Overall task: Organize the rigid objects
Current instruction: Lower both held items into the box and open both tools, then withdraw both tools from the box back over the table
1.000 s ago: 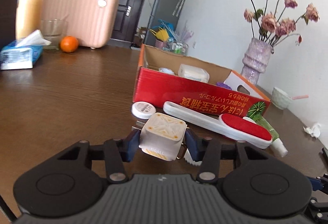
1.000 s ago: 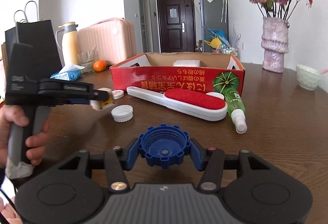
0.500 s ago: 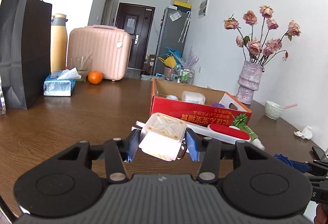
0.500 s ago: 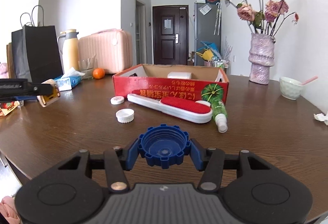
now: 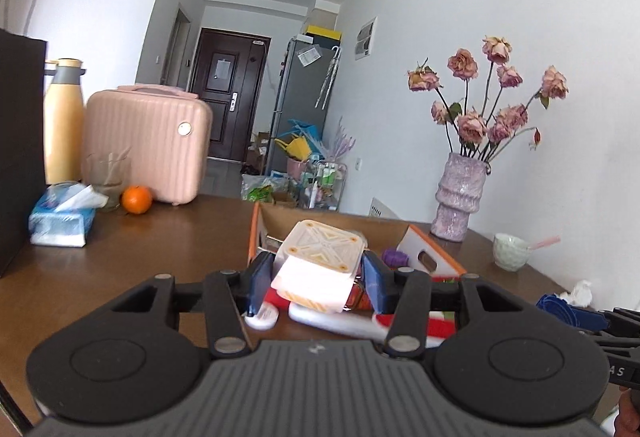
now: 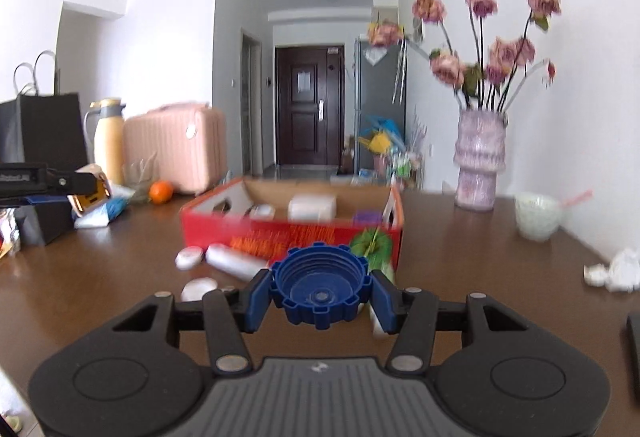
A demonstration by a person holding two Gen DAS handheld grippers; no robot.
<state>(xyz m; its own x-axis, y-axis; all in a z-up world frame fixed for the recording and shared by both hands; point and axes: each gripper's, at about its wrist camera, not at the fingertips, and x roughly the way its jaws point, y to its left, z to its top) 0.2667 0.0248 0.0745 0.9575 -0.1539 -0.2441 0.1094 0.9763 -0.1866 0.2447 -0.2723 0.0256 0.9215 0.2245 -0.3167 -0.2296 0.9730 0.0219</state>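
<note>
My left gripper (image 5: 318, 279) is shut on a white and tan square box (image 5: 320, 263), held in the air in front of the red cardboard box (image 5: 438, 261). My right gripper (image 6: 320, 291) is shut on a blue ridged bottle cap (image 6: 320, 285), held above the table short of the red cardboard box (image 6: 288, 233). The cardboard box holds a white block (image 6: 312, 206), a purple piece (image 6: 368, 217) and a small white item (image 6: 262, 212). A white lint brush (image 6: 232, 261) with a red pad, two white lids (image 6: 189, 257) and a green spray bottle (image 6: 372, 245) lie before it.
On the brown table (image 6: 460, 245) stand a vase of dried roses (image 6: 480, 161), a pale bowl (image 6: 536, 217) and crumpled tissue (image 6: 616, 269) on the right. A pink case (image 5: 148, 145), yellow flask (image 5: 64, 125), glass, orange (image 5: 137, 199), tissue pack (image 5: 60, 217) and black bag (image 5: 20, 157) are at the left.
Both grippers have risen with their loads and tilted up, so more of the room shows. The left one now has the cardboard box's inside just behind its held box.
</note>
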